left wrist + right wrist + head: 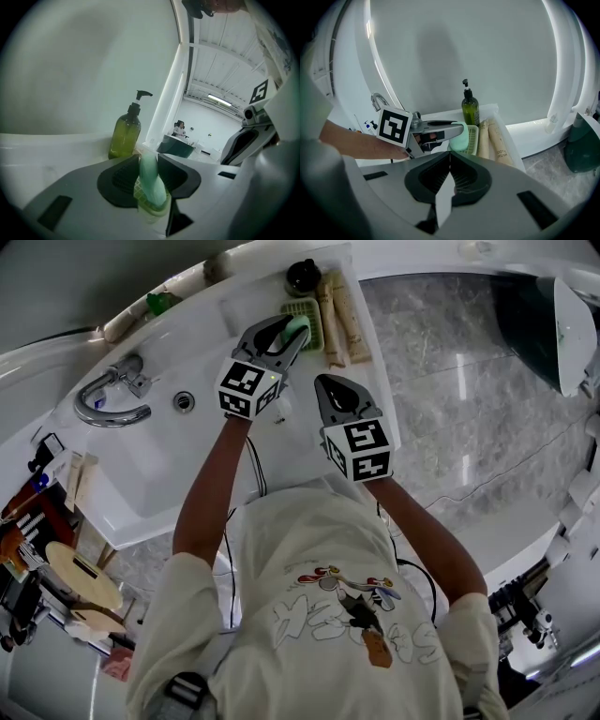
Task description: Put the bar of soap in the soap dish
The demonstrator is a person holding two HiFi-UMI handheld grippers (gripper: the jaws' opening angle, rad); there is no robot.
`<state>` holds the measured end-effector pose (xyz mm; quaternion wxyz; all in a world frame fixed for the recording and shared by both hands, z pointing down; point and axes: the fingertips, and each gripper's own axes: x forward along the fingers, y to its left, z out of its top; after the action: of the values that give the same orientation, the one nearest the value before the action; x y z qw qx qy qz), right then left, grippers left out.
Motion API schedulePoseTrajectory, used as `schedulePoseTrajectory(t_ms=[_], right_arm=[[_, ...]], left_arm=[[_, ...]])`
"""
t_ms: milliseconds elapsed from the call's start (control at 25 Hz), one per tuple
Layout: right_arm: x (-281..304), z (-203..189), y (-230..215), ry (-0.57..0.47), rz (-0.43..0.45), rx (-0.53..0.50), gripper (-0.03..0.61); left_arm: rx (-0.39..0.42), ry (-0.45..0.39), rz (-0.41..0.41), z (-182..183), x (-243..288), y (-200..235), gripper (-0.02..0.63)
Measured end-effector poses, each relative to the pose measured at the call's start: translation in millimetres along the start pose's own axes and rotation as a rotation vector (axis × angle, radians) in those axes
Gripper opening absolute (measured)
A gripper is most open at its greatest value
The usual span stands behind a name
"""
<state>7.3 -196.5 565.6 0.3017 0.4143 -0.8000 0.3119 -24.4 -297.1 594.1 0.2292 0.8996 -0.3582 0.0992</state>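
Left tool (288, 335) grips the bar of soap (151, 180) on edge, directly above the green soap dish (310, 307), while the right tool (330, 382), closed and empty, sits farther back.

White washbasin (155, 479) at left, chrome tap (105, 407) on its far rim. Right of it, a glossy grey veined stone surface (469, 409) catching light streaks. Plain pale wall (487, 56) behind, edged by a curved lit strip (568, 70). Dark green tub (525, 324) far right. Ceiling strip lamp (220, 100) beyond.
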Motion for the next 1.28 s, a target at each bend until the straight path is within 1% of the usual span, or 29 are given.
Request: schedulePoseTrajectory(t_ms=[80, 160, 280, 360, 680, 920, 1080, 1280], right_arm=[[1, 0, 1, -0.001, 0.000, 0.009, 0.006], [1, -1, 2, 0.000, 0.000, 0.022, 0.008], [0, 0, 2, -0.004, -0.005, 0.025, 0.008], [0, 2, 3, -0.009, -0.005, 0.024, 0.008], [-3, 3, 4, -0.014, -0.016, 0.032, 0.008], [-7, 6, 4, -0.027, -0.028, 0.029, 0.008], [-9, 6, -1, -0.037, -0.047, 0.028, 0.008], [-15, 6, 1, -0.048, -0.063, -0.022, 0.008]], left_arm=[[-0.003, 0.010, -0.010, 0, 1, 1, 0.138], [0.012, 0.026, -0.007, -2, 1, 1, 0.138], [0.045, 0.049, 0.023, -2, 3, 4, 0.138], [0.052, 0.052, 0.042, -2, 4, 9, 0.138], [0.043, 0.074, 0.056, -8, 5, 17, 0.138], [-0.015, 0.065, 0.072, -14, 7, 25, 0.138], [-0.014, 0.067, 0.087, -15, 7, 27, 0.138], [-0.002, 0.053, 0.110, -7, -1, 28, 0.138]])
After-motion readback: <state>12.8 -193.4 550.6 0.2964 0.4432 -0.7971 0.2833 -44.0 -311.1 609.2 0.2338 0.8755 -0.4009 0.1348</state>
